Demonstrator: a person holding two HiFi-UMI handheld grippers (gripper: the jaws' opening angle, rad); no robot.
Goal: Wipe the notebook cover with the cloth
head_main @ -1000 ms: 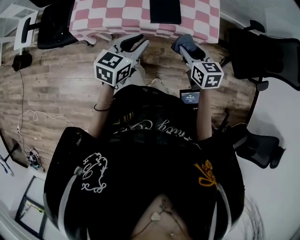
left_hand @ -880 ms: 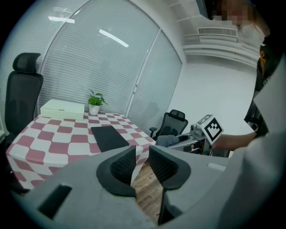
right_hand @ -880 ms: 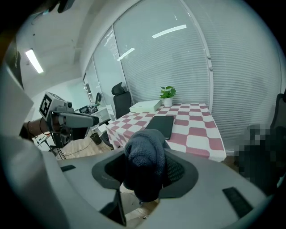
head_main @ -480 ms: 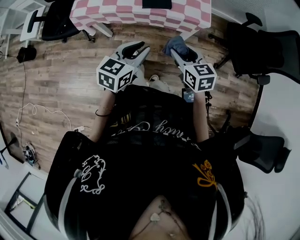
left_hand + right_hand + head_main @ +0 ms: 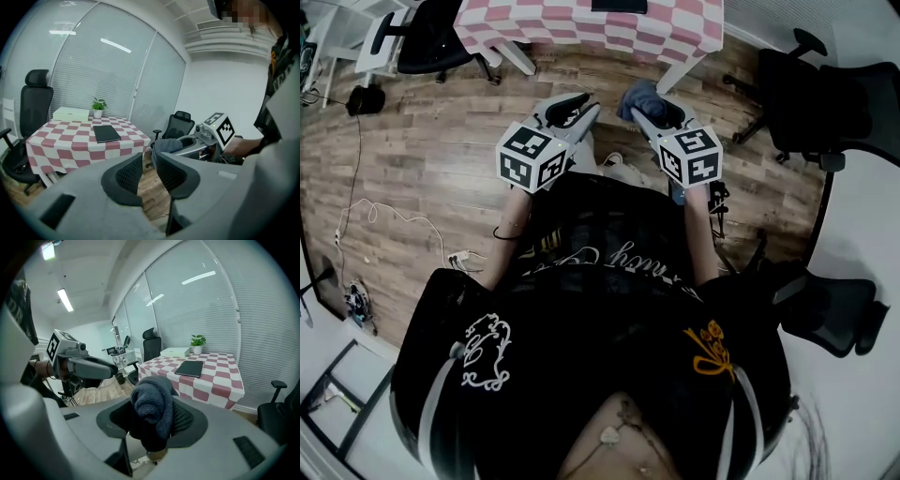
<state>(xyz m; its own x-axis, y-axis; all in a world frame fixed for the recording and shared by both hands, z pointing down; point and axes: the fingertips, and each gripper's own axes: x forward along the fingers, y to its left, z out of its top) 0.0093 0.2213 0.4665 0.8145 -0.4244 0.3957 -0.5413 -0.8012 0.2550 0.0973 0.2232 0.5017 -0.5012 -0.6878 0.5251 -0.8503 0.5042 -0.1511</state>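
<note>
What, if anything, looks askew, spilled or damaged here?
Nothing stands out. The flat black notebook lies on the pink-and-white checked tablecloth, the small potted plant stands upright, and the bunched blue-grey knit cloth is clamped in the right gripper.

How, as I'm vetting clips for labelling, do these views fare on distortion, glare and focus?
Head view: heavy fisheye, floor planks bow, light even. Left gripper view: dark vignette, left tool looms large and lens-bent. Right gripper view: lamp streaks glare on glass wall; cloth sharp.
</note>
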